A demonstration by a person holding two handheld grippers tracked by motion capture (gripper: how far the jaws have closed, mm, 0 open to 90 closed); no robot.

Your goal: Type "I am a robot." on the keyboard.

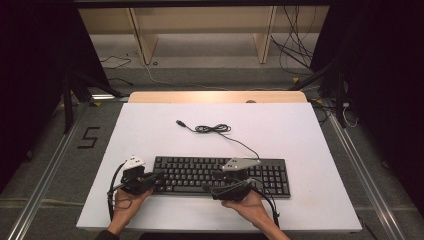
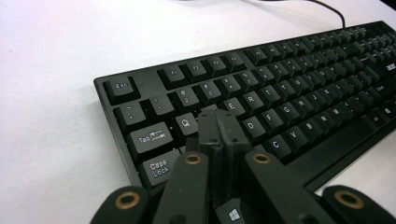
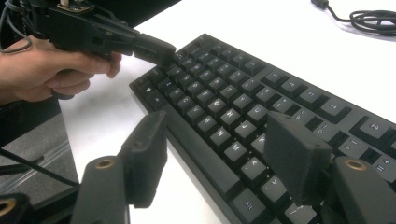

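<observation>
Black keyboard [image 1: 220, 175] at counter [image 1: 150, 135] 6 o'clock, long axis 9-to-3. Left tool [image 2: 220, 125] clenched, empty, tip over W/S keys at 9 o'clock end. Right tool [image 3: 219, 154] released, jaws straddling near edge mid-board. Left nearer keys.

White table surface [image 1: 150, 135] bearing black keyboard [image 1: 272, 175] with coiled cable [image 1: 212, 129]; wooden shelving [image 1: 200, 30] and loose floor cables [image 1: 295, 55] beyond.
</observation>
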